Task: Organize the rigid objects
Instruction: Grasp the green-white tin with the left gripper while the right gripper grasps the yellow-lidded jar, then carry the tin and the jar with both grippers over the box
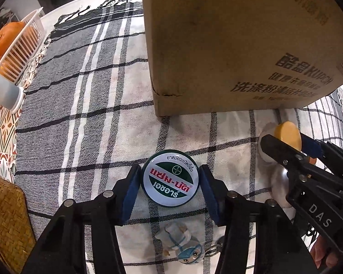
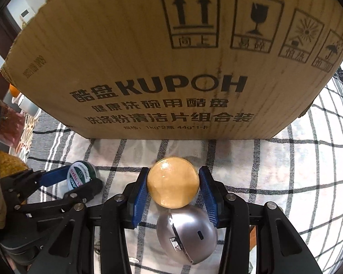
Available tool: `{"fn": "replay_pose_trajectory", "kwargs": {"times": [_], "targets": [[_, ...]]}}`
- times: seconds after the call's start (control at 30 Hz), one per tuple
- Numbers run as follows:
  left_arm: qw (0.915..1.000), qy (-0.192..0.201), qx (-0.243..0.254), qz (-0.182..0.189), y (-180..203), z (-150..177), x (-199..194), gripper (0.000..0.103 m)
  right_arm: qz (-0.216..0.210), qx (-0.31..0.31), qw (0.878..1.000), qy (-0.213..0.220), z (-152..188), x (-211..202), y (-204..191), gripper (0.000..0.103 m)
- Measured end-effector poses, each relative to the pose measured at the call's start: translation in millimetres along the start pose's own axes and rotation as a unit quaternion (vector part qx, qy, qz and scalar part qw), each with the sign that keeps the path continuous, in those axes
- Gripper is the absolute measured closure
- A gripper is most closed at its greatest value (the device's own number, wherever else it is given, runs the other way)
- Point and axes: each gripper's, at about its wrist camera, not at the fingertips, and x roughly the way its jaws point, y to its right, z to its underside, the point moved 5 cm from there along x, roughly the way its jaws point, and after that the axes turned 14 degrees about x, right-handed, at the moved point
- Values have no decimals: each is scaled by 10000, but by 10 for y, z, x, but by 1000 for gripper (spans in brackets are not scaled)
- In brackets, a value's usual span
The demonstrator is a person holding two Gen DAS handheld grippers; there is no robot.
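here, left gripper (image 1: 170, 178) clamps balm tin (image 1: 170, 177); right gripper (image 2: 173, 185) clamps yellow ball (image 2: 173, 182).

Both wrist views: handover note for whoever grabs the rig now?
Left hand-held gripper: shut on the round balm tin, on or just above the checked cloth.
Right hand-held gripper: shut on the amber disc, right in front of the cardboard box.
Loose on the cloth: silver dome under the right gripper, small figurine keychain under the left.
Done: both grasps made.
Left: likely box both items, then fetch dome and keychain.
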Motion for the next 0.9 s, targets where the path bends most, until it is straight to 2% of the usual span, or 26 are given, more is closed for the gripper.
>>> {"fn": "replay_pose_trajectory", "kwargs": {"times": [0.23, 0.47, 0.9], "targets": [[10000, 33, -64, 15, -21, 50, -37, 52, 17, 51, 10000, 5, -2, 63, 45, 59], [9999, 142, -53, 58, -7, 178, -142, 52, -31, 10, 9999, 151, 80, -83, 32, 60], [9956, 931, -60, -54, 92, 103, -752, 52, -266, 39, 9973, 690, 34, -665, -14, 60]]}}
